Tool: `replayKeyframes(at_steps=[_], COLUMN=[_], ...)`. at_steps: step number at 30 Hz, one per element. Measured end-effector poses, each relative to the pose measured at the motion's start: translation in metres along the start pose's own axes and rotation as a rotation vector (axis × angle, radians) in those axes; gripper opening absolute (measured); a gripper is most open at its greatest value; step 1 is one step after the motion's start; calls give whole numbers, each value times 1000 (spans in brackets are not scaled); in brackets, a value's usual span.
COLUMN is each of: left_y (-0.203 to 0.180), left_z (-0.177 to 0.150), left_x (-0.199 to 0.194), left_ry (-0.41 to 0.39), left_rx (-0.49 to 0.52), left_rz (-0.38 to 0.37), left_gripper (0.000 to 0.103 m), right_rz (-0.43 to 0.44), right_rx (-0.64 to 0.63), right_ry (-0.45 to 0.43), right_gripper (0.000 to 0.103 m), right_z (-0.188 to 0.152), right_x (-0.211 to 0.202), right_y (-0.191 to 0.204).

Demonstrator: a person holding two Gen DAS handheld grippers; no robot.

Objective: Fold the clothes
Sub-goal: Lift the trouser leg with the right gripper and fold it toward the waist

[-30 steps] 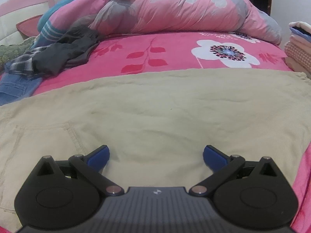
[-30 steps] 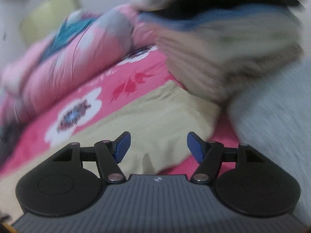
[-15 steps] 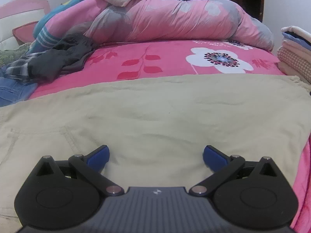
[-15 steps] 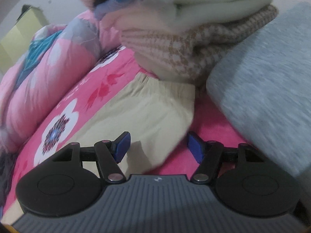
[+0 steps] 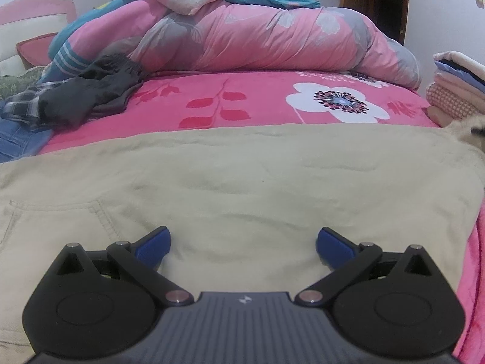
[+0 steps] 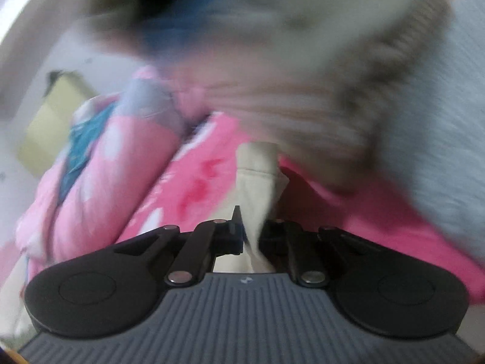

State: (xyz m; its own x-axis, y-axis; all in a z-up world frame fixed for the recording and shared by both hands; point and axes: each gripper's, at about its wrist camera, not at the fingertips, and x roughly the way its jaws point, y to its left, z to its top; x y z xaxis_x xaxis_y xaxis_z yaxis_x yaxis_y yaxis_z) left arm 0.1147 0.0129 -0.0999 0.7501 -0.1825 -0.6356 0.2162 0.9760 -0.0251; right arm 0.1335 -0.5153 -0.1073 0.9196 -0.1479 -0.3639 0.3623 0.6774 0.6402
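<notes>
Beige trousers (image 5: pixel 257 179) lie spread flat across the pink flowered bedsheet (image 5: pixel 242 100). My left gripper (image 5: pixel 242 242) hovers low over them near a stitched pocket, open, with nothing between its blue pads. In the blurred right wrist view my right gripper (image 6: pixel 250 230) is shut on a pinched-up end of the beige trousers (image 6: pixel 257 166), and the cloth rises in a narrow fold from between the fingers. That raised end shows at the right edge of the left wrist view.
A rolled pink quilt (image 5: pixel 257 39) runs along the back of the bed. Dark clothes, a checked shirt and jeans (image 5: pixel 78 100) lie in a heap at the left. A stack of folded clothes (image 5: pixel 457 91) stands at the right, close above my right gripper.
My right gripper has shut on the end of the beige trousers, which it stood open over before, and it has rolled. The left gripper has kept still and open.
</notes>
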Motion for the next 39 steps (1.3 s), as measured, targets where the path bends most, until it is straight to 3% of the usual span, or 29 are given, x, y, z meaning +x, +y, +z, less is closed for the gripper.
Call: replayKeyframes(at_steps=[6,15,22,26,28,32,39], left_y=[11,52,81,100,110,107,109], left_z=[6,7,4,-7,-15,-24,-30], left_x=[-7,-44,-81,-78,-73,-71,-71], left_ry=[1,-68,-161,-102,-62,-79,-101], left_rx=[-69,-221,-242,-224,-226,-165,-151], left_rz=[-38,-125,-54,75,98,101,81], left_gripper=[103,101,102,102,101,101,103], right_rz=[144,371,522,574,596,645,725], right_rx=[-272,-351,-290,-292,-294,-308,-350], right_ry=[-3,96,204,263,287,339,441], right_gripper=[5,5,5,5,5,5,5], right_z=[-11,-50,-88,-116,-129,-157,-203], right_x=[-14,-32,-36,-44,-48,-54,-66], right_y=[93,189,246,277,289,315,358])
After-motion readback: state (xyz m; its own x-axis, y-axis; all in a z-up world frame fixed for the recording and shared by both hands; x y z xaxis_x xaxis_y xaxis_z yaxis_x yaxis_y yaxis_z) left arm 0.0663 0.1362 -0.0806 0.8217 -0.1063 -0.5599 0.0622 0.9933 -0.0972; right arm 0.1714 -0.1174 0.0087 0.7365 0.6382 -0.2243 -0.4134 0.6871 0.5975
